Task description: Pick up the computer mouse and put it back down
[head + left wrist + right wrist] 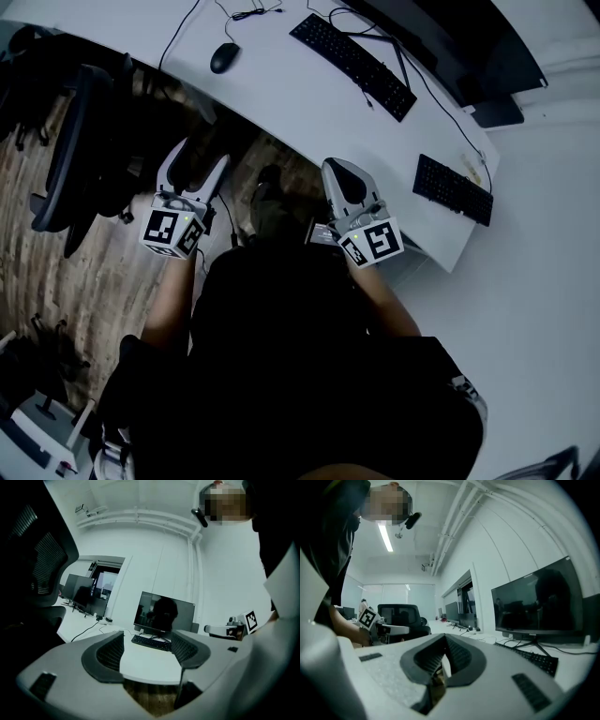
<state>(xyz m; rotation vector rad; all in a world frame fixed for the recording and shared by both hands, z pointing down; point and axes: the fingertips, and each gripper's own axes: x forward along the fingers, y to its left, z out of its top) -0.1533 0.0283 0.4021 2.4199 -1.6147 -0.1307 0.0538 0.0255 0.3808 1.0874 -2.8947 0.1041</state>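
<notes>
The black computer mouse (224, 57) lies on the white desk (281, 103) at its far left, with its cable running off the back. Both grippers hang short of the desk's near edge, over the floor, and neither touches the mouse. My left gripper (195, 161) (147, 641) is open with nothing between its jaws, and it points at the desk. My right gripper (335, 169) (442, 642) has its jaw tips together and holds nothing. The mouse does not show in either gripper view.
A black keyboard (352, 64) (150, 642) lies in front of a dark monitor (164, 613). A second keyboard (453, 189) sits at the desk's right end. A black office chair (75, 150) stands to the left on the wooden floor.
</notes>
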